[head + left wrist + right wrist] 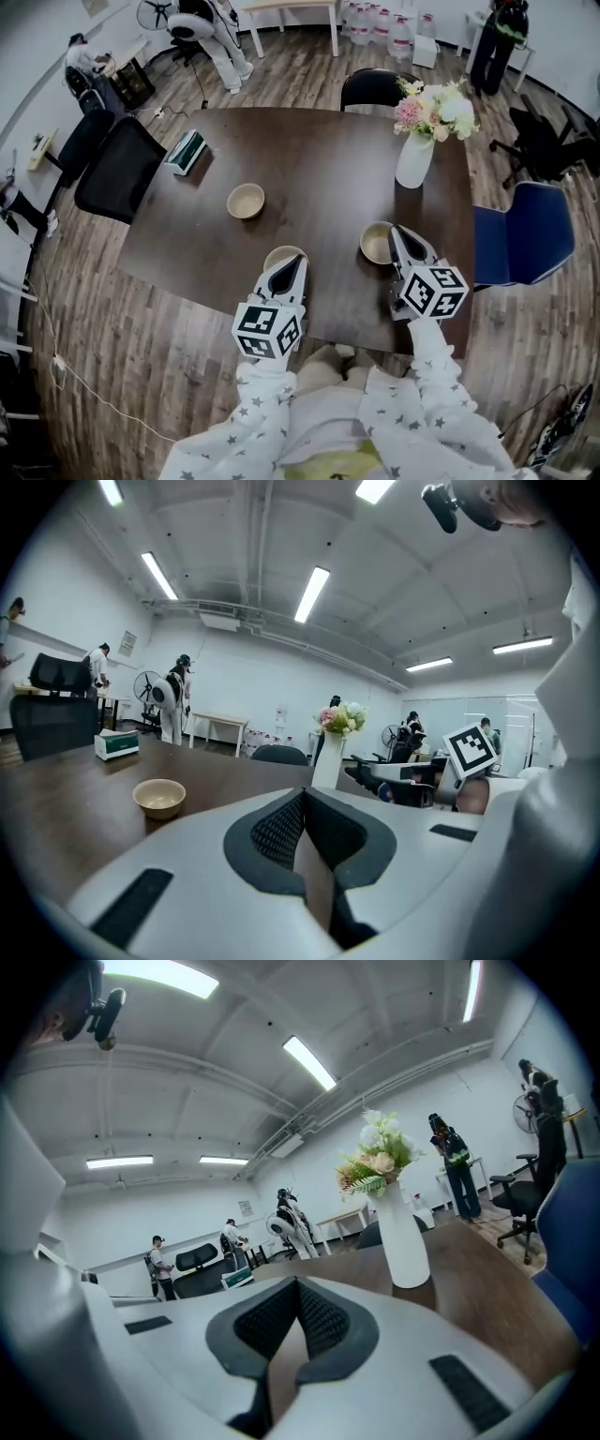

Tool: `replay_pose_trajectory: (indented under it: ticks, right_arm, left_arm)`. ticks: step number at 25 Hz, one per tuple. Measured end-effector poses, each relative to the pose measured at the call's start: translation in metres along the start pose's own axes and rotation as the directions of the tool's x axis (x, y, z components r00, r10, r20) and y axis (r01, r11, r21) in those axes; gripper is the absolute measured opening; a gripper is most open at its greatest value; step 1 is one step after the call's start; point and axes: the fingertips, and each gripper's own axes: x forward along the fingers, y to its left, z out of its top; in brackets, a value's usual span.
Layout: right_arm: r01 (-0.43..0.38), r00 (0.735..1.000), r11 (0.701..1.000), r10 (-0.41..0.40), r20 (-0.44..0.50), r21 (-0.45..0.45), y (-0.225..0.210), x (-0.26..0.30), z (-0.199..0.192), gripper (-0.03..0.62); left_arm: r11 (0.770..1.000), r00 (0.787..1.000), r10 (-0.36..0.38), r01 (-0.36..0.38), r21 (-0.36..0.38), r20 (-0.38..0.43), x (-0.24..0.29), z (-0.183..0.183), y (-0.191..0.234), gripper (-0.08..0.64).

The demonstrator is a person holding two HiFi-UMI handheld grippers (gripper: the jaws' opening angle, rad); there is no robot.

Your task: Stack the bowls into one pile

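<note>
Centre bowl [246, 201] is empty; vase [413, 164], upper right, holds flowers [434, 108]. Closed, empty left gripper [298, 262] and right gripper [395, 231] half hide left bowl [276, 255] and right bowl [374, 244].

An office: swivel chairs [114, 171] round a meeting table [319, 159], ceiling strip lights [313, 594]

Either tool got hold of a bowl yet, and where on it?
Nothing is held. The left tool and the right tool are both shut and empty; the far bowl, near-left bowl and near-right bowl all rest on the table.
</note>
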Motion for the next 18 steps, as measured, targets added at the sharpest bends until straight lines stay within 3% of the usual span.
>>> replay_pose_trajectory:
  ticks: [6, 12, 15, 18]
  right_arm:
    - [0.139, 0.988, 0.990, -0.137, -0.066, 0.025, -0.044, 0.001, -0.022, 0.021]
    - [0.241, 0.959, 0.971, -0.238, -0.153, 0.004, -0.078, 0.006, -0.047, 0.023]
    - [0.284, 0.940, 0.959, -0.276, -0.200, 0.013, -0.088, 0.002, -0.063, 0.026]
    - [0.299, 0.932, 0.954, -0.289, -0.220, 0.013, -0.101, 0.012, -0.069, 0.028]
  left_arm:
    - [0.997, 0.990, -0.081, 0.082, 0.001, -0.112, 0.029, -0.019, -0.013, 0.025]
    - [0.984, 0.965, -0.175, 0.177, -0.010, -0.195, 0.060, -0.039, -0.039, 0.025]
    - [0.978, 0.950, -0.205, 0.205, -0.023, -0.236, 0.065, -0.052, -0.049, 0.025]
    - [0.978, 0.949, -0.208, 0.209, -0.021, -0.237, 0.078, -0.055, -0.051, 0.026]
